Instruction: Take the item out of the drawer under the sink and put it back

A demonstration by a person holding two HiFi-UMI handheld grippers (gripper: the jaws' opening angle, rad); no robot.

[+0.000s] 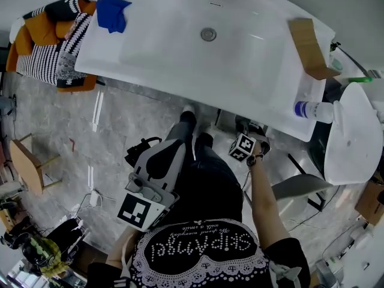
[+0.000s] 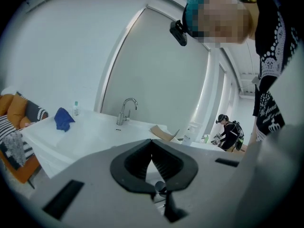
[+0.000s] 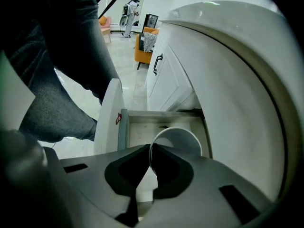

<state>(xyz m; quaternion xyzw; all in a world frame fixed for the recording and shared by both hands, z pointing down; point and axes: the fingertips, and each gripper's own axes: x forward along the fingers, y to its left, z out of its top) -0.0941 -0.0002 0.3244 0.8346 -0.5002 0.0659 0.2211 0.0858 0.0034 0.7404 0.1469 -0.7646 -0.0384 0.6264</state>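
Bathroom, white sink (image 1: 198, 53) above, drawer (image 3: 142, 122) beneath it open. My right claw (image 3: 150, 148) pinched tight on rim of 1 white cup (image 3: 183, 139), cup hanging over drawer's open mouth. My left claw (image 2: 152, 144) closed, empty, well apart from drawer. Step, I judge: taking cup out. Next: lift clear of drawer front, pinch firm, then lower back in.

bathroom-style mock-up in an open hall: white sink (image 1: 180, 41) at 12 o'clock, faucet (image 2: 127, 110), orange sofa (image 1: 37, 30) at 10 o'clock.
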